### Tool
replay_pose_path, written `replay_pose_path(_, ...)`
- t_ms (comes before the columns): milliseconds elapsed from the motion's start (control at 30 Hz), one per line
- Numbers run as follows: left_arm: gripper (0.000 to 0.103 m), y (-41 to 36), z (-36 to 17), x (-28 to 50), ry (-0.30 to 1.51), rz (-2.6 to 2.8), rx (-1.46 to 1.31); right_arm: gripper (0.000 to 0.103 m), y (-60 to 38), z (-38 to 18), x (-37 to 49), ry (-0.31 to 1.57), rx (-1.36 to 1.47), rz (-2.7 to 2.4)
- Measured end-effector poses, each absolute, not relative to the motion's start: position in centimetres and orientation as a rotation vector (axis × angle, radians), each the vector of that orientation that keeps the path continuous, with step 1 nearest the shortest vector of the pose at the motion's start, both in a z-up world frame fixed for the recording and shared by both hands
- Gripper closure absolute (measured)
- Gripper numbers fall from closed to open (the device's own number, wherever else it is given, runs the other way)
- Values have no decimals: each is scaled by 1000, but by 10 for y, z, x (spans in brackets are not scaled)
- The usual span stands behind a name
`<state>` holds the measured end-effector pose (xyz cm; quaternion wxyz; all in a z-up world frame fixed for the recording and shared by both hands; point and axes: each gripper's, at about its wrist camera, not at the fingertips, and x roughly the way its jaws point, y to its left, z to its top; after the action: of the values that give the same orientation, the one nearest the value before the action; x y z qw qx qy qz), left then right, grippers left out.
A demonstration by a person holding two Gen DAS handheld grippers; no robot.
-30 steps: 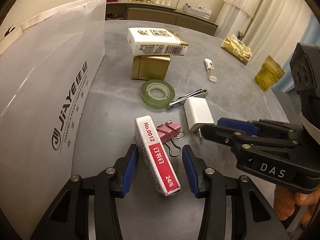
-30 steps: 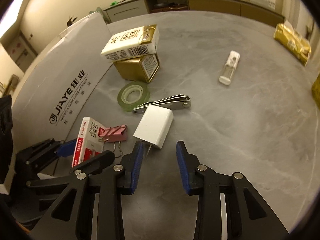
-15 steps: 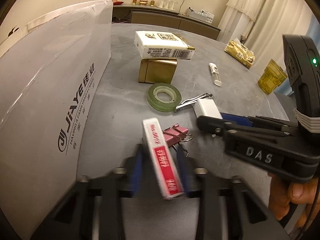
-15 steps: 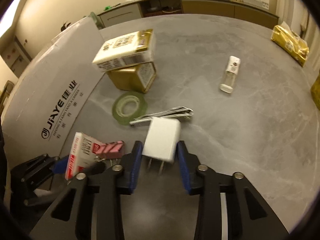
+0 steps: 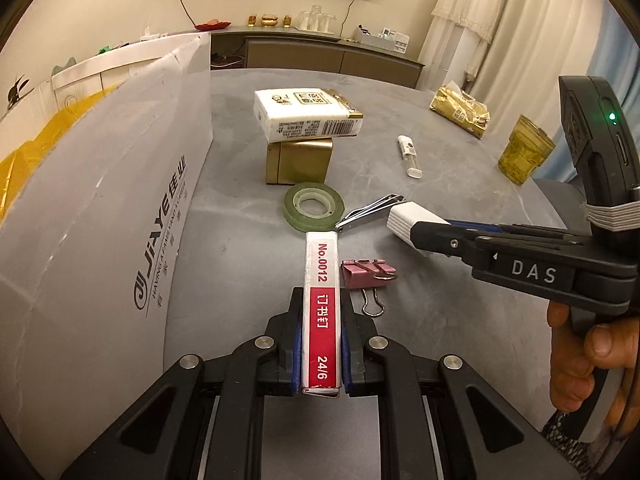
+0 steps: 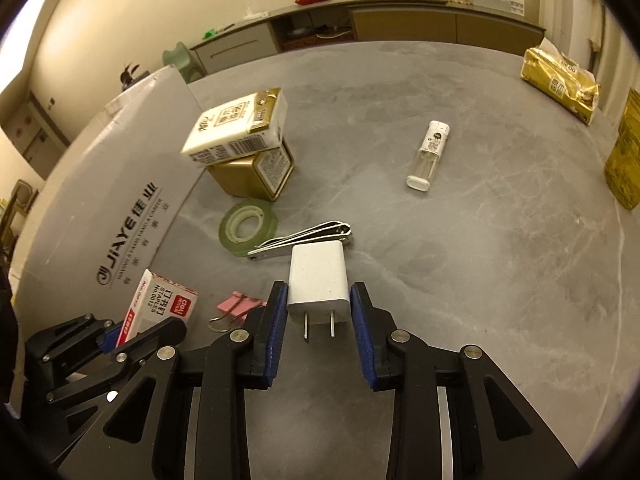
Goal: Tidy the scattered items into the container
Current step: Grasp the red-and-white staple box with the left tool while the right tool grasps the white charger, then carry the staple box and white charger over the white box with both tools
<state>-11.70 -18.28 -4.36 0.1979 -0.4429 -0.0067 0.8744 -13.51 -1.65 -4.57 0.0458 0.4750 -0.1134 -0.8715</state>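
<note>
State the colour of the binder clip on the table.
Pink, with silver wire handles; the binder clip shows best in the left wrist view.

Table top (image 6: 480, 208): grey stone-look slab, faintly veined, smooth with a dull sheen; container (image 5: 100, 208) at frame left is matt white corrugated-looking plastic sheet with printed lettering. Staple box (image 5: 322, 312) glossy printed card, charger (image 6: 318, 280) smooth matt white plastic with bright metal prongs, nail clipper (image 6: 304, 238) polished metal, tape roll (image 6: 248, 230) translucent greenish film (glossy), binder clip (image 5: 366, 272) pink painted metal with wire handles. Gold tin (image 6: 256, 176) brushed, shiny metal; tissue pack (image 5: 306, 118) on it in slick plastic wrap; gripper fingers (image 6: 276, 332) matt black plastic with blue rubbery pads.
</note>
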Motion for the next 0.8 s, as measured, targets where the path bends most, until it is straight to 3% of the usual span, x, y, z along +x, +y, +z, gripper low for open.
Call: replay_pose_path(800,88,-177,-16,-92,11,2461,-1218,70,-31,-26,-111,-385,1343,-2591)
